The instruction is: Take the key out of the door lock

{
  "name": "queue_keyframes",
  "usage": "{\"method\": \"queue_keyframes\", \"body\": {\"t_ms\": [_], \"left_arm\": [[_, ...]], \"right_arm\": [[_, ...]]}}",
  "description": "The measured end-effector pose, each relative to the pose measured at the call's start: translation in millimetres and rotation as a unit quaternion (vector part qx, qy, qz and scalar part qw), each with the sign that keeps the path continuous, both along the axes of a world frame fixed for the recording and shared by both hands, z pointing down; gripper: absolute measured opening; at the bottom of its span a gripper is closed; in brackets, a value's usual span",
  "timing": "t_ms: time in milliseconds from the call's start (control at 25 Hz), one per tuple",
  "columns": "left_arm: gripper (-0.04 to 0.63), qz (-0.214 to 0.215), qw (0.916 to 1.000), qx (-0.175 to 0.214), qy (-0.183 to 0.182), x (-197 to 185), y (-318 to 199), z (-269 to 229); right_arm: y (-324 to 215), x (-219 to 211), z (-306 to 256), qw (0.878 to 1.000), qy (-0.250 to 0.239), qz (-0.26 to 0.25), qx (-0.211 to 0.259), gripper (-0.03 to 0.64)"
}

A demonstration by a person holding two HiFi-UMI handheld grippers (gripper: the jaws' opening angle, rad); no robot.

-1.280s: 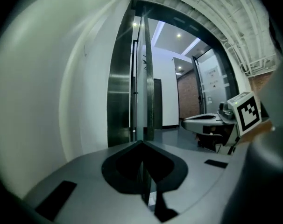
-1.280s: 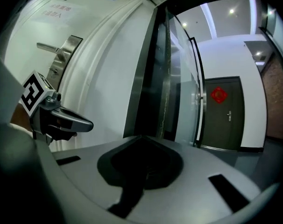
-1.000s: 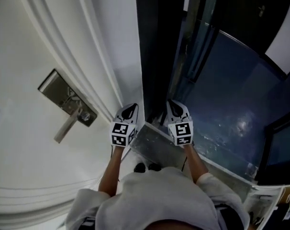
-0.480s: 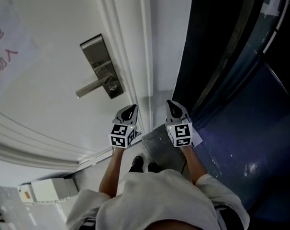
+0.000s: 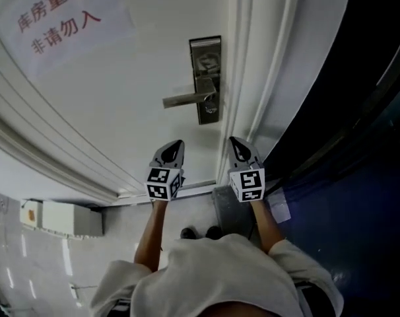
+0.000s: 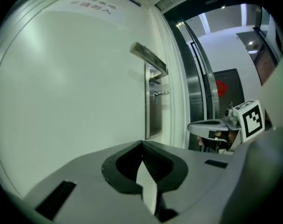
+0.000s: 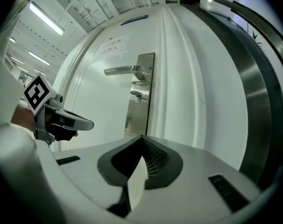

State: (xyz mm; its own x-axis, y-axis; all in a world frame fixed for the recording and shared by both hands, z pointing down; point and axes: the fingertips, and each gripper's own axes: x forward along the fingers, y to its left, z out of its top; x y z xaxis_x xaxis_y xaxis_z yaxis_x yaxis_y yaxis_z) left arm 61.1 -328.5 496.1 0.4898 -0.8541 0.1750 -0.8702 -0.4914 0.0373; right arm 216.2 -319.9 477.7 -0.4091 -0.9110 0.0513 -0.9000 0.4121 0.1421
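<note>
Head view: the left gripper and the right gripper point side by side at a white door, both short of it and touching nothing. In each gripper view the jaws are closed tip to tip with nothing between them.

The lock plate sits at 12 o'clock from the grippers. Its lever handle extends toward 9 o'clock. The key sits in the lock at 6 o'clock from the handle and projects from the plate. It is well apart from both grippers.

A paper notice with red print is fixed to the door at 10 o'clock. The door frame moulding runs at 1 o'clock, with dark glass at 3 o'clock. A white box lies at 8 o'clock. Nothing stands between the grippers and the key.
</note>
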Motion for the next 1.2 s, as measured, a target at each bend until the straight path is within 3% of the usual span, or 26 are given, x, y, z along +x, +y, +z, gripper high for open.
{"method": "queue_keyframes", "body": {"t_ms": [200, 400, 800, 1040, 1200], "left_arm": [[0.018, -0.044, 0.999, 0.0, 0.012, -54, 4, -3], [0.018, -0.051, 0.9985, 0.009, 0.016, -85, 5, -13], [0.018, -0.04, 0.9989, 0.016, 0.019, -102, 0, -15], [0.018, -0.036, 0.9989, 0.014, 0.026, -100, -2, -12], [0.018, -0.028, 0.9991, 0.012, 0.031, -94, -2, -11]], "right_arm": [[-2, -38, 1, 1.0, 0.009, -0.026, -0.001, 0.023], [-3, -58, -9, 1.0, 0.018, -0.023, 0.01, 0.023], [-7, -62, -27, 0.998, 0.053, 0.001, 0.034, 0.023], [-7, -60, -49, 0.984, 0.158, 0.005, 0.088, 0.023], [-9, -59, -69, 0.949, 0.281, 0.014, 0.143, 0.023]]}}
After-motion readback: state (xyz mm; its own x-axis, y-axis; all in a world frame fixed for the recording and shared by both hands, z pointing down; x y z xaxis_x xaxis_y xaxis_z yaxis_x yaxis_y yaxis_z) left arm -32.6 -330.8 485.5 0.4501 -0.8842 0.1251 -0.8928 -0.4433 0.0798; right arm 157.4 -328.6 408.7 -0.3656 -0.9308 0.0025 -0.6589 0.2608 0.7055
